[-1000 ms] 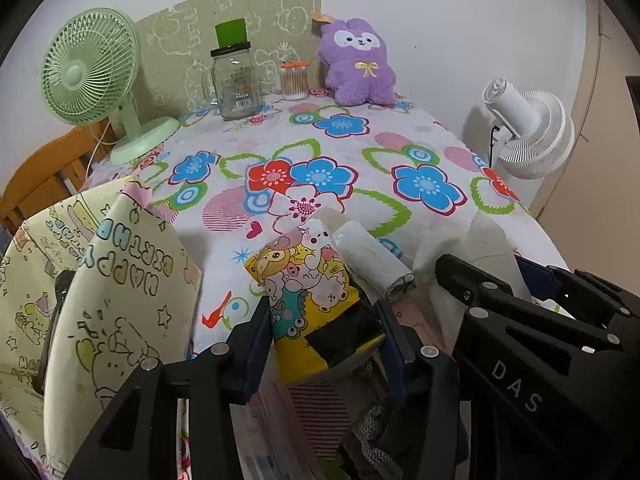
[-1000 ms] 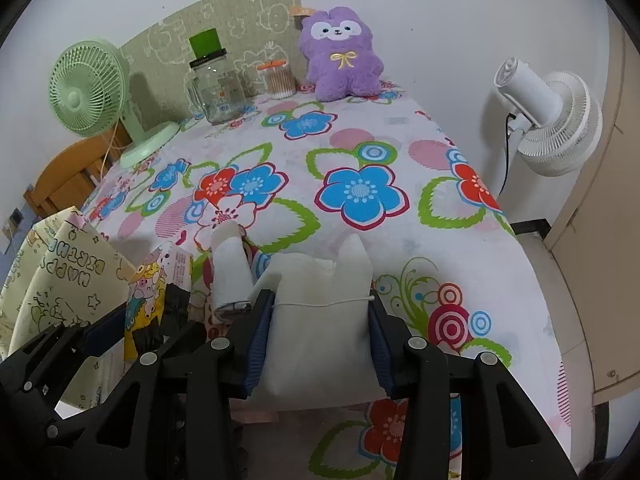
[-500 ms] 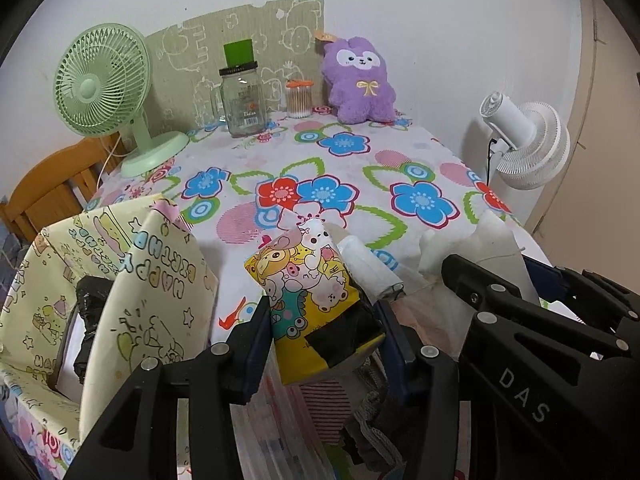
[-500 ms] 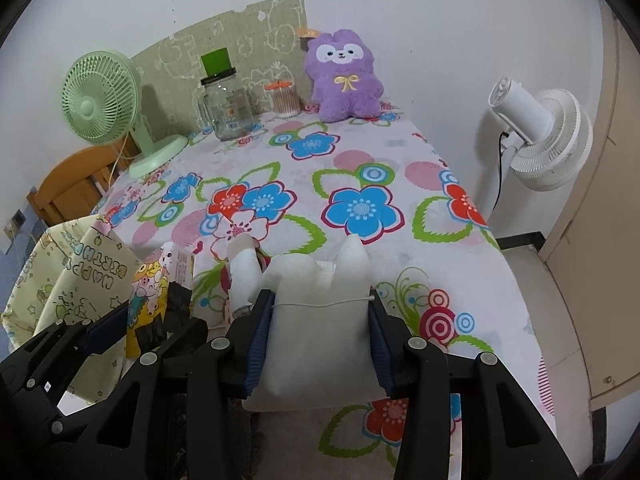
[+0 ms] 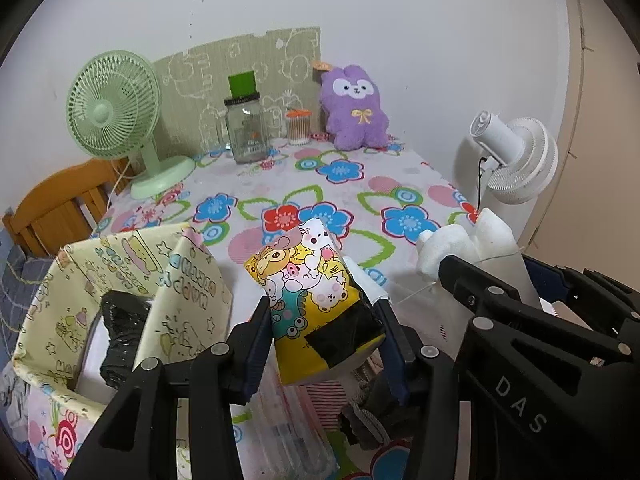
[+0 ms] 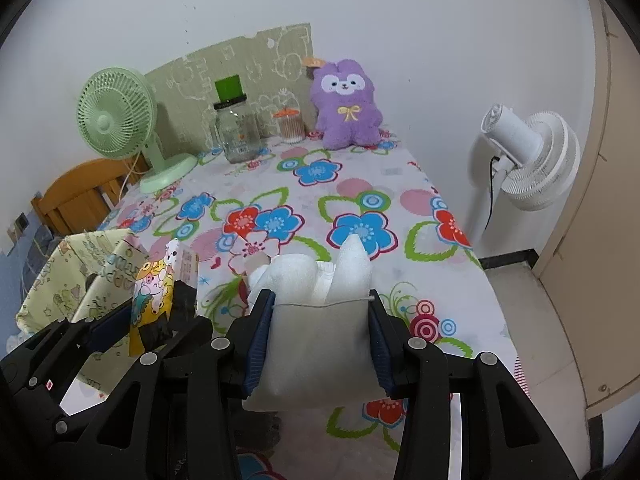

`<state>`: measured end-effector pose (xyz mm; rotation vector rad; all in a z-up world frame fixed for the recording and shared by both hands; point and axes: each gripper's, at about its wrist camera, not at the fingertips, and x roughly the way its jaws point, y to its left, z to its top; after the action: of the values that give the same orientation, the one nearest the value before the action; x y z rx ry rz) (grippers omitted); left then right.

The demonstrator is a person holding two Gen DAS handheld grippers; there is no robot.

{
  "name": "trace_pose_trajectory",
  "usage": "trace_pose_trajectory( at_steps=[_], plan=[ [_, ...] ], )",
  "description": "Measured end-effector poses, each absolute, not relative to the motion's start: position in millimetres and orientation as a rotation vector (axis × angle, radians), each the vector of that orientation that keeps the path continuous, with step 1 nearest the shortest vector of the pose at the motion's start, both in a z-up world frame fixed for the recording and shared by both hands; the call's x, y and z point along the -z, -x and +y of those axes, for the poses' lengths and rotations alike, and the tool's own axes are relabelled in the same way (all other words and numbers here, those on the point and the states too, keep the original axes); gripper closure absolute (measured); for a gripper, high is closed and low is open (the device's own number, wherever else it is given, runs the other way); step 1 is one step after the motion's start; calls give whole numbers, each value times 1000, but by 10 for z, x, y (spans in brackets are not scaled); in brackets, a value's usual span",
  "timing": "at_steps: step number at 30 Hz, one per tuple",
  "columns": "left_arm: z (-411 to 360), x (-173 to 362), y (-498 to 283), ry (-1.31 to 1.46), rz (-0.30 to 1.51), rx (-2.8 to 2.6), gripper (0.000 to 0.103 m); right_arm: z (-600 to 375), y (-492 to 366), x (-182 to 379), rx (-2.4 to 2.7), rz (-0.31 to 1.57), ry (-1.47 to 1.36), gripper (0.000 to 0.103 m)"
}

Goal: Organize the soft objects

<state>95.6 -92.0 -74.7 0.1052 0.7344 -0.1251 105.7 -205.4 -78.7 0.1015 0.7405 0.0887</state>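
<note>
You face a plain white wall point(image 6: 400, 20) behind the flower-clothed desk point(image 6: 360, 184), with a wooden chair point(image 6: 76, 192) left and a white standing fan point(image 6: 528, 156) right.

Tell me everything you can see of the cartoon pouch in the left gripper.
The pouch is a soft, glossy yellow packet printed with cartoon animals; a black patch crosses its lower part and its pale top corner points up and away. It stands nearly upright, tilted slightly, pinched at its lower sides between the blue pads of the left gripper, lifted above the floral tablecloth. Only the pads visibly touch it. The gift bag sits to its left; the right gripper's white bundle is to its right.
</note>
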Motion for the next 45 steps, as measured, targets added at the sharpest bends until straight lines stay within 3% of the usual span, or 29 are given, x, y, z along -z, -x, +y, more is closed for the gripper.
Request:
trace_pose_trajectory(
  at_steps=[26,45],
  plan=[
    [-778,220,-588,-108,604,149,52,-1851,-626,196,-90,608,-58,55],
    [-385,141,-614,-137,586,131,52,-1399,-670,49,-119,595,-7,55]
  ],
)
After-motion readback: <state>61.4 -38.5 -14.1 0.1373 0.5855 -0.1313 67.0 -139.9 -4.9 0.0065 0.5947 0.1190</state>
